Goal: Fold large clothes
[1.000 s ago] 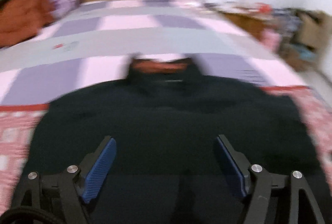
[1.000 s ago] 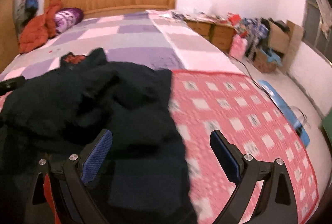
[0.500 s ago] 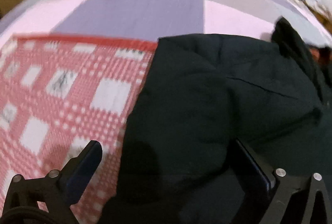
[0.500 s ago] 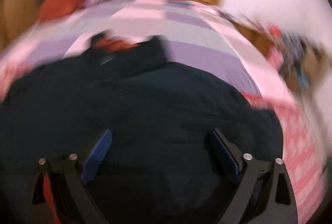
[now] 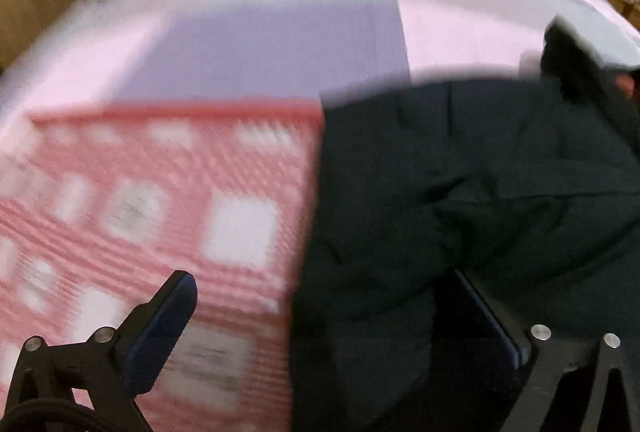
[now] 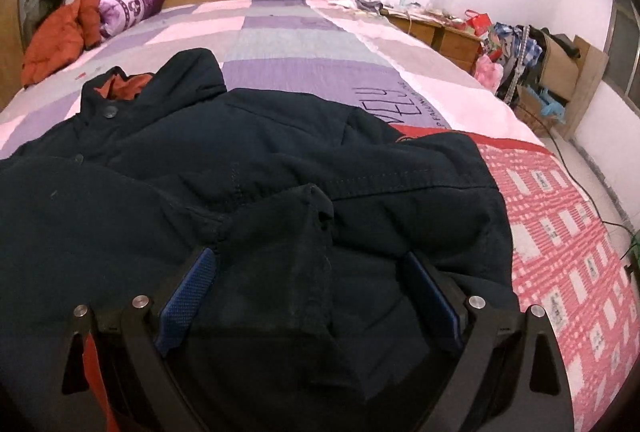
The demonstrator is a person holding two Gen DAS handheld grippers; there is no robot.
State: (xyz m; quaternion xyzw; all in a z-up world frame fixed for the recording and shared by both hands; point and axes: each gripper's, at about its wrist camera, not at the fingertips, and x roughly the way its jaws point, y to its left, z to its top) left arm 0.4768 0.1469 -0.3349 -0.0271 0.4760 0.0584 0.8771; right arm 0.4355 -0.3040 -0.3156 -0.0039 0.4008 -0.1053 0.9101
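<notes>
Through the left wrist view, I note my left gripper (image 5: 324,296) spread wide, straddling the dark jacket (image 5: 460,192) edge on the red checked blanket (image 5: 160,200). Right wrist view: my right gripper (image 6: 310,274) gapes over a raised jacket fold, pads not pressing.

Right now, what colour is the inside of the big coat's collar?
Orange-red, inside the dark navy coat's collar; clearest in the right wrist view.
</notes>
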